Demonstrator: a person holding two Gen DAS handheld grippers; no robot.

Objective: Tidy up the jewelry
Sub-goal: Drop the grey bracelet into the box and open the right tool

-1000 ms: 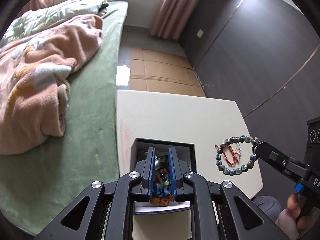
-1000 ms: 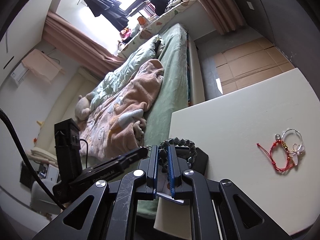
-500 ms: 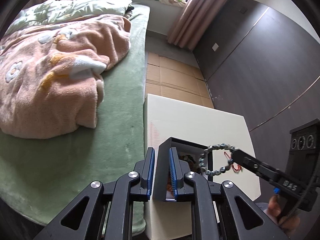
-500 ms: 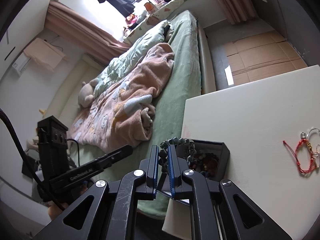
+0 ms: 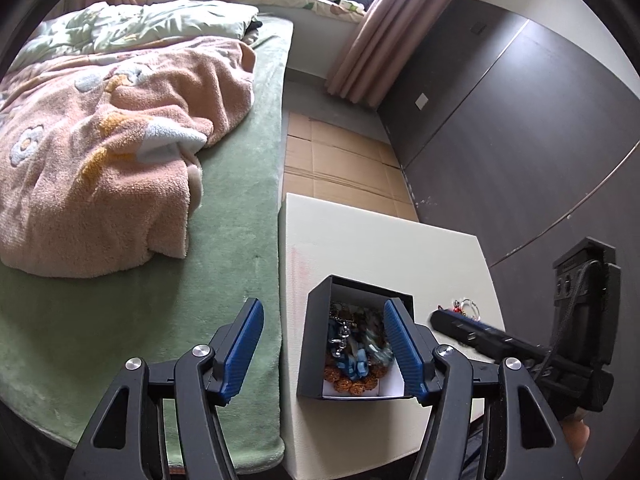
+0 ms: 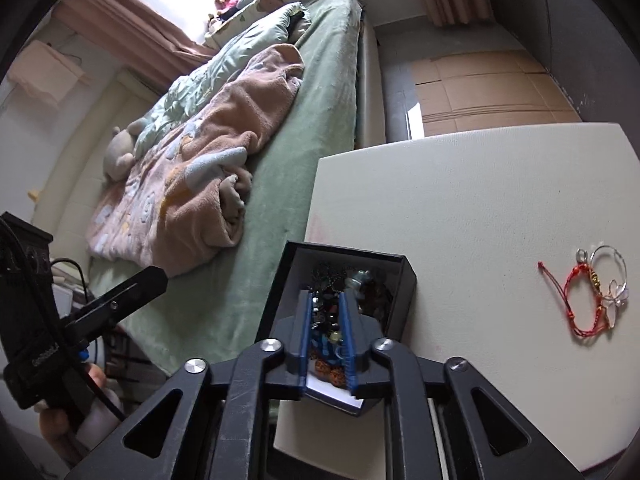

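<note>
Jewelry box [image 5: 316, 344] (open): right gripper [image 6: 327, 320] inside, left gripper [image 5: 320, 344] straddling.

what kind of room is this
Most likely a bedroom. A bed with a green cover and a crumpled pink fleece blanket stands against a small white table, pink curtains hang by the window, and a plush toy lies near the pillows.
</note>
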